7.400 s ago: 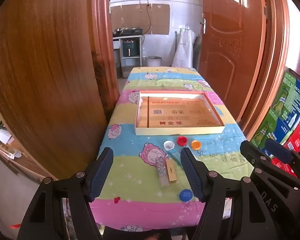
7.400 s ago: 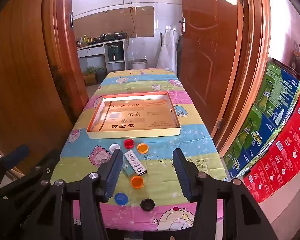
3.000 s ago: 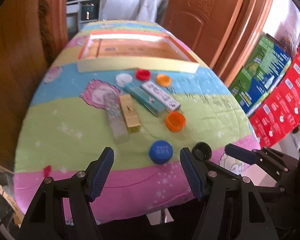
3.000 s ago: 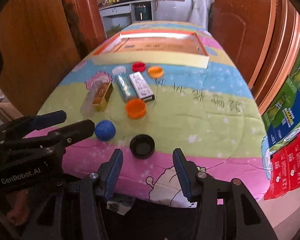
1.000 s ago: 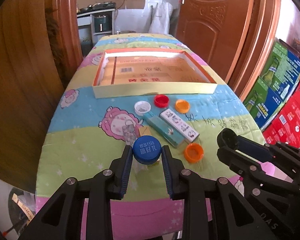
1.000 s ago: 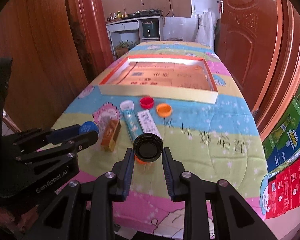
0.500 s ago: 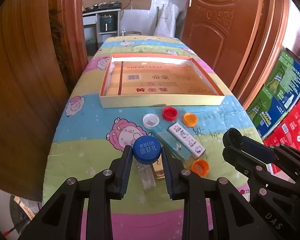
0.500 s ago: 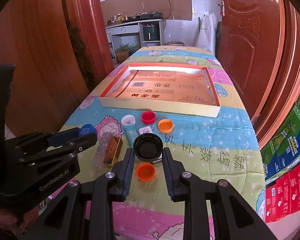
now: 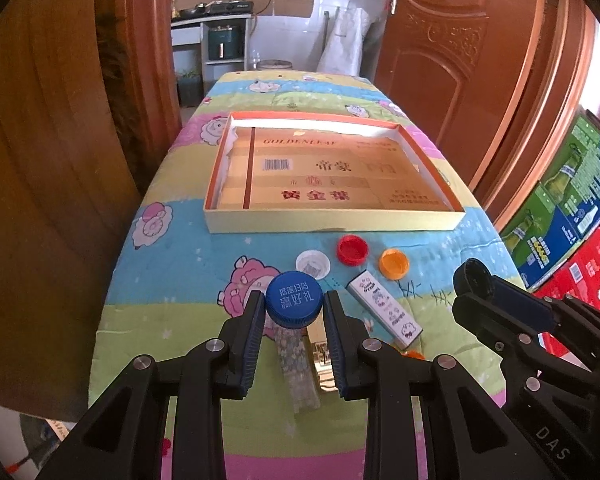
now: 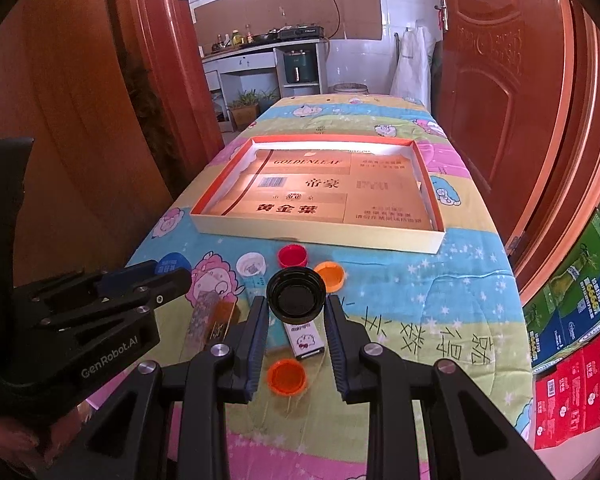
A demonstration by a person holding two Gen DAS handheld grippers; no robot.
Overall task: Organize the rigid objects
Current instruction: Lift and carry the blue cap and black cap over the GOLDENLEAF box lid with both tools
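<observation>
Both grippers nearer the tray than a second ago. Left wrist view: left gripper (image 9: pixel 294 306), jaws clamped on blue cap (image 9: pixel 294 299), above the surface (image 9: pixel 172 312). Right wrist view: right gripper (image 10: pixel 297 307), jaws clamped on black cap (image 10: pixel 297 294), short of tray (image 10: pixel 316 232).

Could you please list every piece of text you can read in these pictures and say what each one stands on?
"GOLDENLEAF": cardboard lining the tray.
"黄金葉": same cardboard, red print.
"揭盖扫码 赢好礼": blue cap in the left gripper.
"GenRobot.AI": left gripper body, right wrist view.
"DAS": right gripper body, left wrist view.
Tablecloth handwriting, small boxes, cartons: unreadable.
</observation>
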